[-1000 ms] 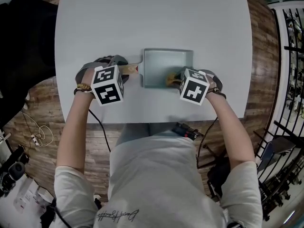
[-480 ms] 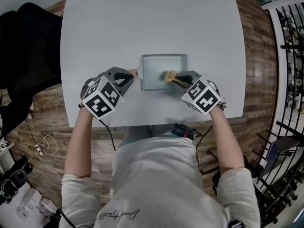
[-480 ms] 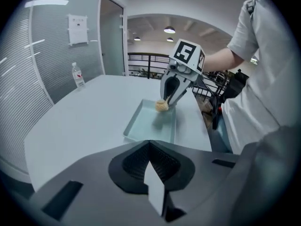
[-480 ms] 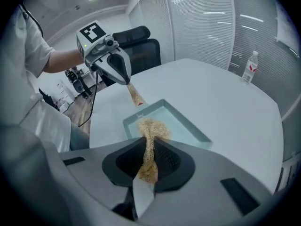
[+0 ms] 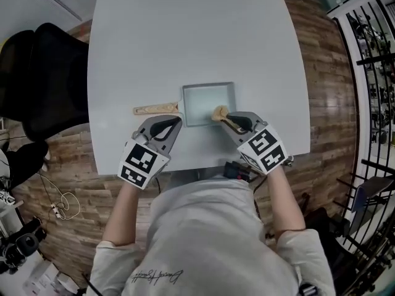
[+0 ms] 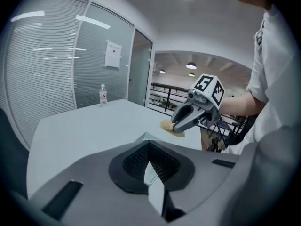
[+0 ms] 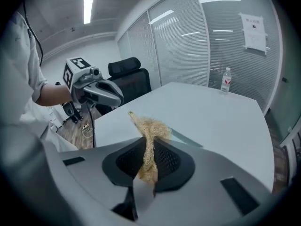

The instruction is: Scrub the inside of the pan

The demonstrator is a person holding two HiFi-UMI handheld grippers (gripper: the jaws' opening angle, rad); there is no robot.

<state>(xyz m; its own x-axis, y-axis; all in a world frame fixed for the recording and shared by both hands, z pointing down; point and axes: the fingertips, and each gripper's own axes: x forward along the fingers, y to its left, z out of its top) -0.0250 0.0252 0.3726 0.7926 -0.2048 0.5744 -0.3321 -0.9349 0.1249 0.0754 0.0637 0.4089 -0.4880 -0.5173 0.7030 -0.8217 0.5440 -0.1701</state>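
A pale rectangular pan (image 5: 208,102) lies on the white table (image 5: 185,36), its wooden handle (image 5: 154,109) pointing left and held by nothing. My left gripper (image 5: 174,121) hovers just in front of the handle's root with its jaws shut and nothing between them; the left gripper view shows the same shut, bare left gripper (image 6: 151,173). My right gripper (image 5: 226,119) is shut on a tan fibrous scrubber (image 5: 220,113), which hangs over the pan's near right corner. In the right gripper view the scrubber (image 7: 149,140) sticks out of the jaws.
A water bottle (image 6: 102,94) stands at the table's far end. A black office chair (image 5: 46,85) sits off the table's left side. The table's near edge (image 5: 197,165) runs just under my wrists, with wooden floor (image 5: 321,54) around.
Both grippers have risen and drawn back toward me. The left one has come off the pan's handle. The right one has lifted the scrubber from inside the pan to its near right corner.
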